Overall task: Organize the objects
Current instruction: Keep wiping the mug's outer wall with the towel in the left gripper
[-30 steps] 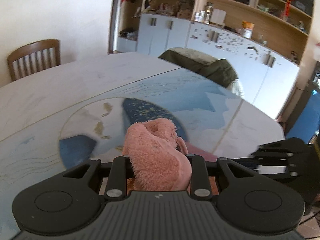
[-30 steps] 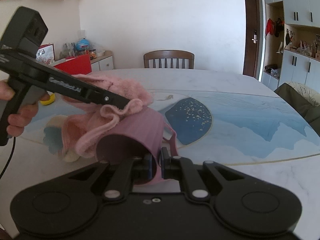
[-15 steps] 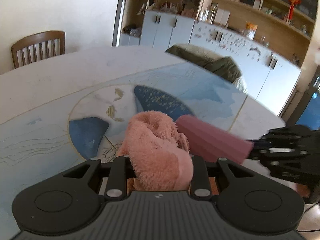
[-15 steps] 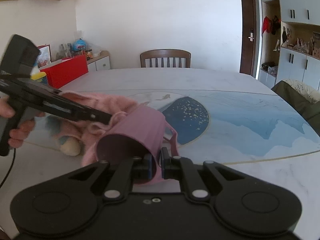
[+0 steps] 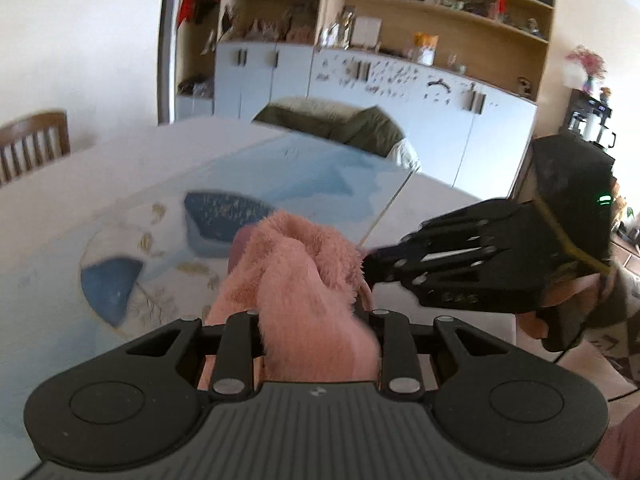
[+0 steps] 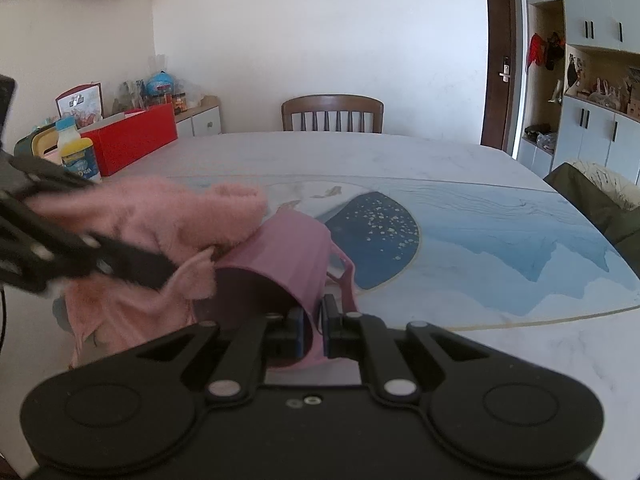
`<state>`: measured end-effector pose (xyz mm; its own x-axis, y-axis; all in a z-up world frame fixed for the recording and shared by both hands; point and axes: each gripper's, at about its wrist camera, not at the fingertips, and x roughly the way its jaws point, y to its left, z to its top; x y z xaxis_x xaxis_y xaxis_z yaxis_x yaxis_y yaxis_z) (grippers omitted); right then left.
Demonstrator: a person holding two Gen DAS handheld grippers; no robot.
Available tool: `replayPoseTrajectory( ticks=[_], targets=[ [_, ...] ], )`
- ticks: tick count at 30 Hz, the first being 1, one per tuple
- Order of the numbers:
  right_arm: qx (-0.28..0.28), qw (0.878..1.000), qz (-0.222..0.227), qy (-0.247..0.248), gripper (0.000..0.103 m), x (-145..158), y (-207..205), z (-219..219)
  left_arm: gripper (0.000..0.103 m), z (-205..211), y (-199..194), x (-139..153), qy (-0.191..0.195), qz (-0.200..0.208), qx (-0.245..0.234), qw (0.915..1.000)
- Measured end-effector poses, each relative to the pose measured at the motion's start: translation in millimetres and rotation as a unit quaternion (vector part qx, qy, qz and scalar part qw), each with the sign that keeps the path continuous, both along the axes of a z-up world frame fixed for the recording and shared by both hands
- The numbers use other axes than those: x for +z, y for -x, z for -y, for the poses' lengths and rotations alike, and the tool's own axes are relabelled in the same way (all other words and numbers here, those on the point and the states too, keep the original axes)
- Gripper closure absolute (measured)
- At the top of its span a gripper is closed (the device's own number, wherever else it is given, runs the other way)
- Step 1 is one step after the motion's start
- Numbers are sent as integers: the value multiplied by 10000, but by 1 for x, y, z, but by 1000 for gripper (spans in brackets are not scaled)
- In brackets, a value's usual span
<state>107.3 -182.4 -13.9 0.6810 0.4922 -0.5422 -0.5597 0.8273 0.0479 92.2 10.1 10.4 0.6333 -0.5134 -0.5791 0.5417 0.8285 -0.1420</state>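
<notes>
The left gripper (image 5: 316, 320) is squeezed onto a fluffy pink cloth (image 5: 304, 280), which bulges up between its fingers. The right gripper (image 6: 310, 326) is nearly closed, pinching the rim of a pink cup (image 6: 280, 264) tipped on its side with its open mouth facing the camera. Both things are held up above the counter (image 6: 400, 160), close together. The cloth's edge hangs right at the cup's mouth, so my guess is the cloth is meant to go into the cup, or to wipe it. Tipping the cup makes its opening easy to reach.

In the left view the cloth hides almost all of the cup; only a small bit peeks out on the left side. In the right view the left gripper is a blurry dark shape, and I cannot tell if any cloth is inside the cup yet. The cup's bottom is hidden.
</notes>
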Motion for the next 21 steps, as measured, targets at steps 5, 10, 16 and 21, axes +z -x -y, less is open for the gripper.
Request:
replayPoseTrajectory(
  ticks=[5,10,16,21],
  targets=[
    [-2,10000,33,93,93,0,0,-2,76,-13,-11,-10,273,-240,183,9992],
    [21,9999,60,133,92,-1,1,-4,77,-19,-21,-28,116,-529,477,9974],
    [18,9999,62,121,92,-1,1,-4,76,-19,-8,-3,115,-259,410,9988],
    [49,9998,91,166,92,-1,0,-3,76,-11,-1,30,220,102,243,9994]
  ],
)
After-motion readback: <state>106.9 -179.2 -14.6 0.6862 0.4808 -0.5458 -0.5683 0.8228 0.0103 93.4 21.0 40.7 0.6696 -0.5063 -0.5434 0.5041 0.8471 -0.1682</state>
